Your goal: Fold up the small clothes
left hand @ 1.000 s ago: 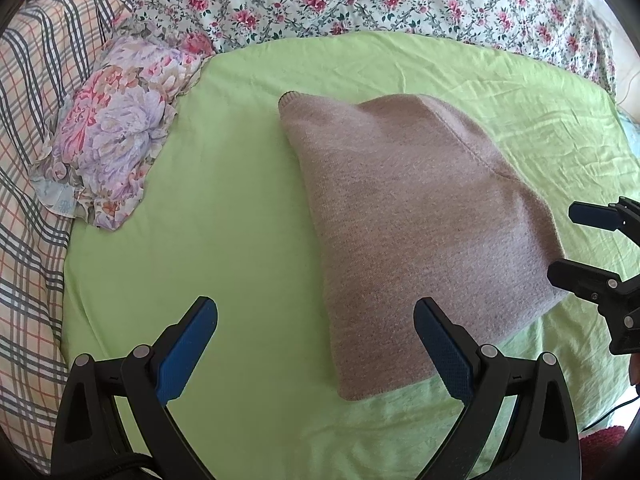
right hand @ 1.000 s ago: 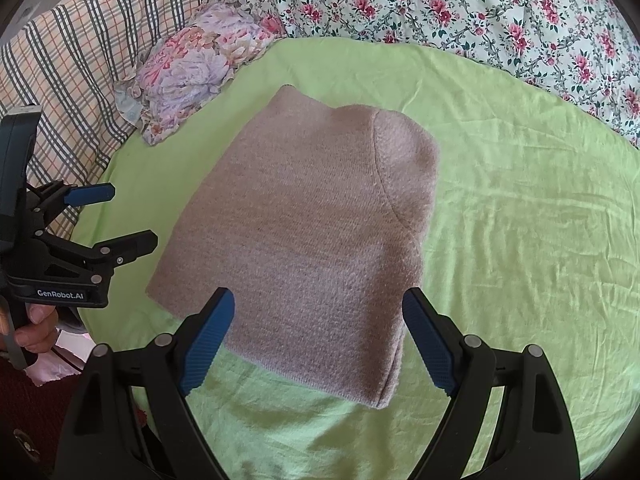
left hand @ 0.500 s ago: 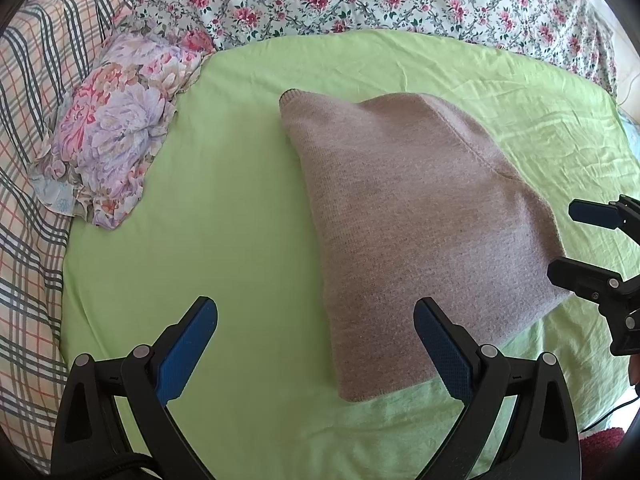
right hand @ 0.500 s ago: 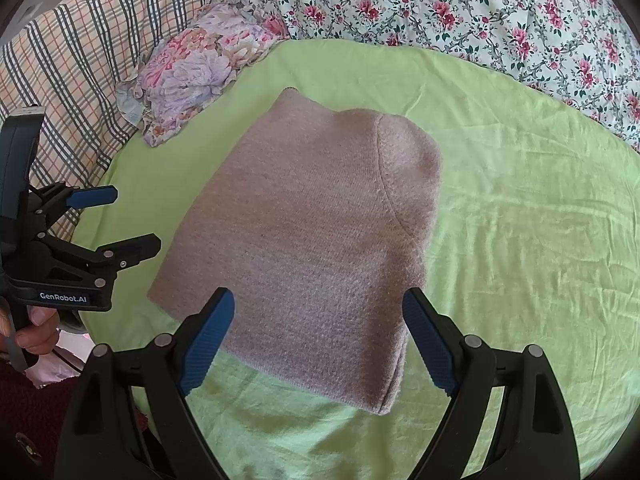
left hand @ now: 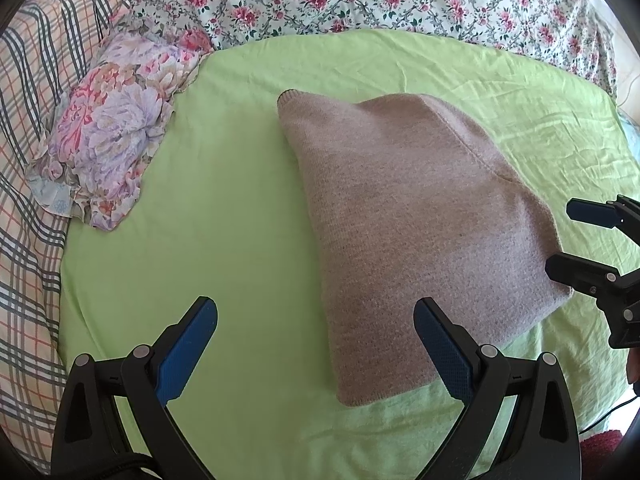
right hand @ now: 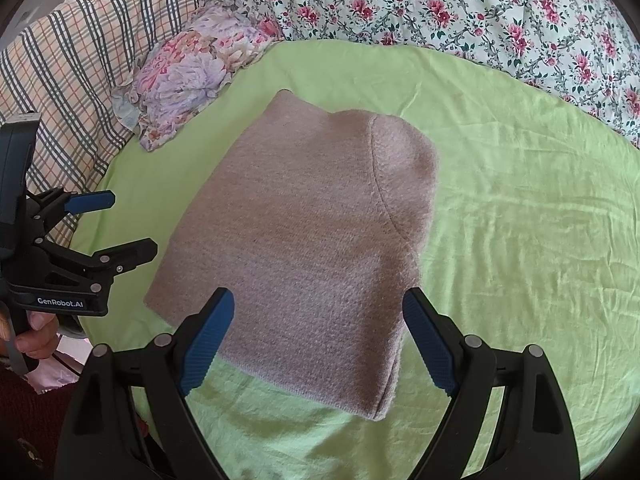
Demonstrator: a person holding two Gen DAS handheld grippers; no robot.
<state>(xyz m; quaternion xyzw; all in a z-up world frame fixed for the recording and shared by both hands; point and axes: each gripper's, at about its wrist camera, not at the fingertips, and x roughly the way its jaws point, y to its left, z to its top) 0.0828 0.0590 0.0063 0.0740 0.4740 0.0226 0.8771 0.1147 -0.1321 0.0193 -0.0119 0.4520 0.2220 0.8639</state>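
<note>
**Inspector A:** Nothing of note has moved since a second ago, we find: the sweater lies in the same place and both grippers hover at the same stand-off. We start nearest. We record the left gripper (left hand: pixel 316 344) with its jaws spread wide and nothing between them, above bare green sheet (left hand: pixel 224 208). Its right-hand pad overlaps the near-left part of the folded sweater (left hand: pixel 416 216) in that view, though we cannot tell that it touches.

**Inspector B:** We concur. The right gripper (right hand: pixel 318 338) is likewise spread wide and empty, poised over the sweater's near hem. The sweater (right hand: pixel 304 232) lies directly ahead of it, centred between the fingers.

**Inspector A:** On the governing relation: the sweater's long axis runs from the near hem away towards the far pillows, slightly slanted leftwards in the right wrist view. We judge the right gripper the nearer and better aligned. The left gripper stands off to the garment's left side.

**Inspector B:** Agreed. We judge that a further fold would carry the near hem along that axis towards the far edge.

**Inspector A:** Beyond, we note a floral cloth bundle (left hand: pixel 116 136) well apart at the far left, a checked blanket (right hand: pixel 76 64) and a floral duvet (right hand: pixel 460 4) at the far edge.
</note>
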